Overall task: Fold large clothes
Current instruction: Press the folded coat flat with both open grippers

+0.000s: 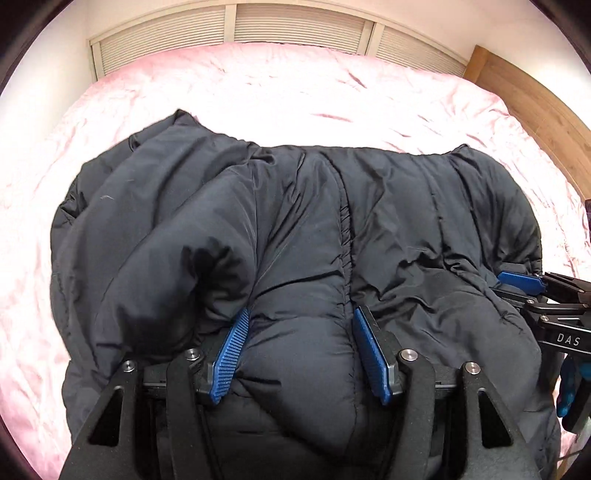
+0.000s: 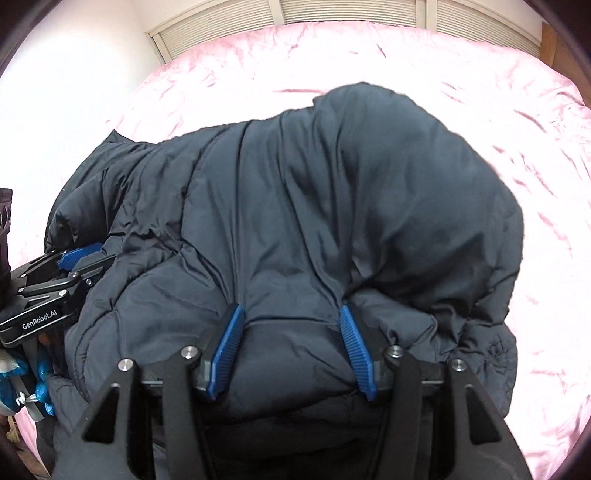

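Left wrist view: left gripper (image 1: 299, 354) fingers half-spread, clamping puffer jacket (image 1: 314, 221) bulge; wooden headboard (image 1: 535, 103) visible. Right wrist view: right gripper (image 2: 291, 347) likewise, only pink bed (image 2: 480, 81).

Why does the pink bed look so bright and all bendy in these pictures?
In the left wrist view the pink bed is washed out almost white by strong light, while the dark coat stays clear. The fisheye lens bends the shutters into a curve. In the right wrist view the bed glares too, and black corners ring the round picture.
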